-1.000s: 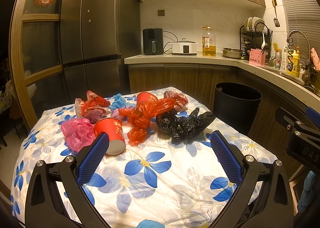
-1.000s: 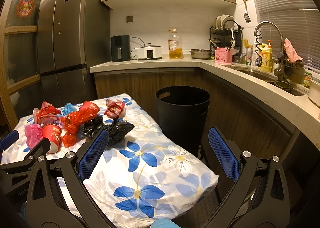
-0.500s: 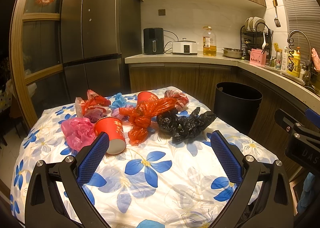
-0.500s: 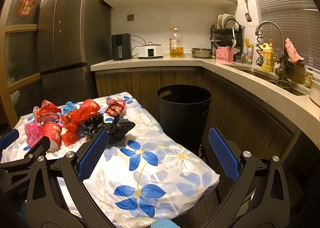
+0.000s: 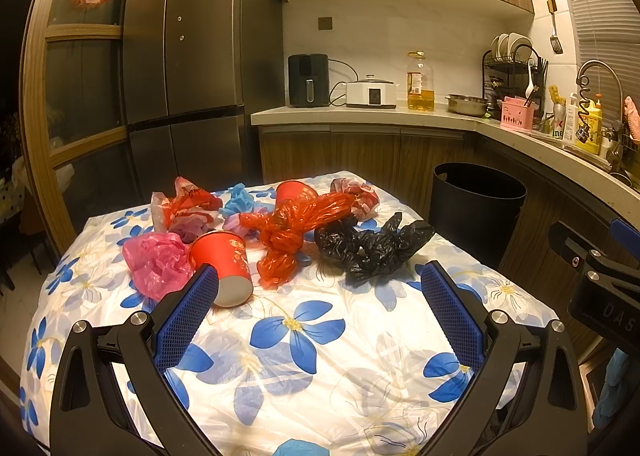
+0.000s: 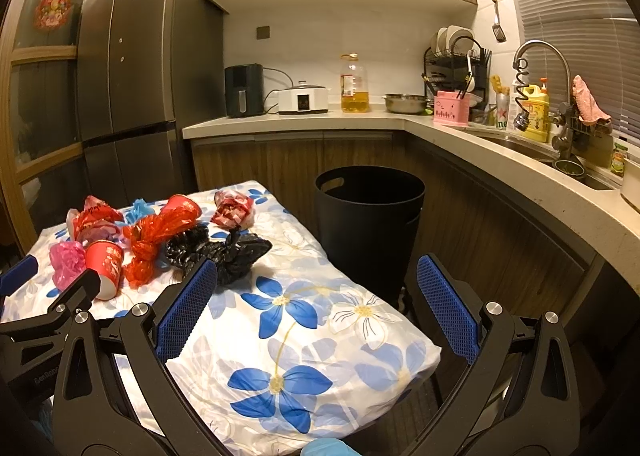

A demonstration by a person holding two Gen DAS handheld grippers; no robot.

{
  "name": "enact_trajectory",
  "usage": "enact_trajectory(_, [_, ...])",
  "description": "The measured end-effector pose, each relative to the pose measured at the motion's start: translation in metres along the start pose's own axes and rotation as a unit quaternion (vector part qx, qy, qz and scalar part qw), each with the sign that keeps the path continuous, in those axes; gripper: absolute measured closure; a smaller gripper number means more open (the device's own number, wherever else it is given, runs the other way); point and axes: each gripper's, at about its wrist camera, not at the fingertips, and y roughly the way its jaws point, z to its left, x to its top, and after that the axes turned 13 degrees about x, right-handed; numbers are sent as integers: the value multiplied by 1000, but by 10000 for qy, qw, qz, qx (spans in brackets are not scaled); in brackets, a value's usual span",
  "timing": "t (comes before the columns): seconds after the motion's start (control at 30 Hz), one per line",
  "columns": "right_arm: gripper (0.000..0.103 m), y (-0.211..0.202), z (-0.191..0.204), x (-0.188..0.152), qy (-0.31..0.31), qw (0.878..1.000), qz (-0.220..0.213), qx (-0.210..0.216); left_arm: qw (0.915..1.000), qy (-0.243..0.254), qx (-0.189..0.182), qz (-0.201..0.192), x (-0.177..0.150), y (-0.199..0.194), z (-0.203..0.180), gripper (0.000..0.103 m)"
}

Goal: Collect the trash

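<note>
Trash lies on a table with a blue-flowered cloth [image 5: 304, 360]: a red paper cup [image 5: 224, 268] on its side, a pink bag [image 5: 154, 262], an orange-red knotted bag [image 5: 296, 224], a black bag [image 5: 372, 244], and more red wrappers [image 5: 188, 206] behind. A black bin [image 5: 476, 204] stands to the table's right. My left gripper [image 5: 320, 296] is open and empty over the table's near half. My right gripper [image 6: 316, 292] is open and empty near the table's right edge; the black bag [image 6: 228, 250] and bin [image 6: 368, 216] lie ahead of it.
A dark fridge [image 5: 188, 88] stands behind the table. A counter [image 6: 304, 122] runs along the back and right with an air fryer [image 6: 244, 90], cooker, oil bottle [image 6: 354, 84], dish rack and sink tap [image 6: 540, 68]. The left gripper's body [image 6: 40, 320] shows at the right view's left edge.
Both grippers have drifted very slightly; the scene is nearly unchanged. Nothing was taken hold of or let go.
</note>
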Motion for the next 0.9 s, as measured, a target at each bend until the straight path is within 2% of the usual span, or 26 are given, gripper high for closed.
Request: enact_trajectory(0.9, [4, 9, 1, -2, -61, 9999, 95, 104, 9999, -38, 36, 126, -1, 8, 0, 5])
